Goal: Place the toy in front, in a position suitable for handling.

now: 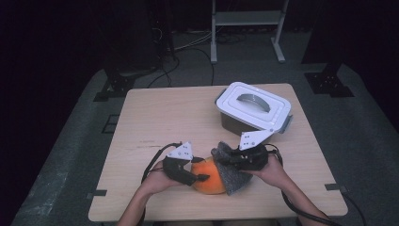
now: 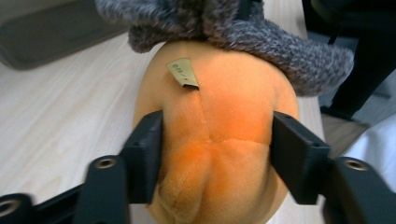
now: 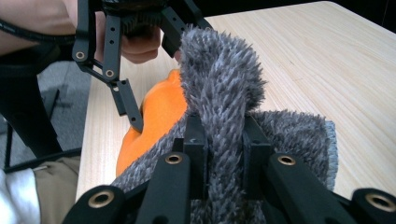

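An orange plush toy [image 1: 209,178] lies near the table's front edge. My left gripper [image 1: 199,171] is shut on it, its jaws pressing into both sides of the orange plush [image 2: 215,116]; a small paper tag [image 2: 183,73] sticks up from the seam. A grey fuzzy cloth [image 1: 231,175] drapes over the toy's right side. My right gripper [image 1: 234,160] is shut on a raised fold of the cloth [image 3: 219,79], which stands up between its jaws. In the right gripper view the plush [image 3: 156,114] shows beneath the cloth, with one of the left gripper's fingers [image 3: 127,101] against it.
A white lidded container [image 1: 254,106] with a grey handle stands at the back right of the wooden table [image 1: 164,117]. Behind the table are a metal rack's legs [image 1: 214,42] and cables on the floor. Both of the person's hands rest at the front edge.
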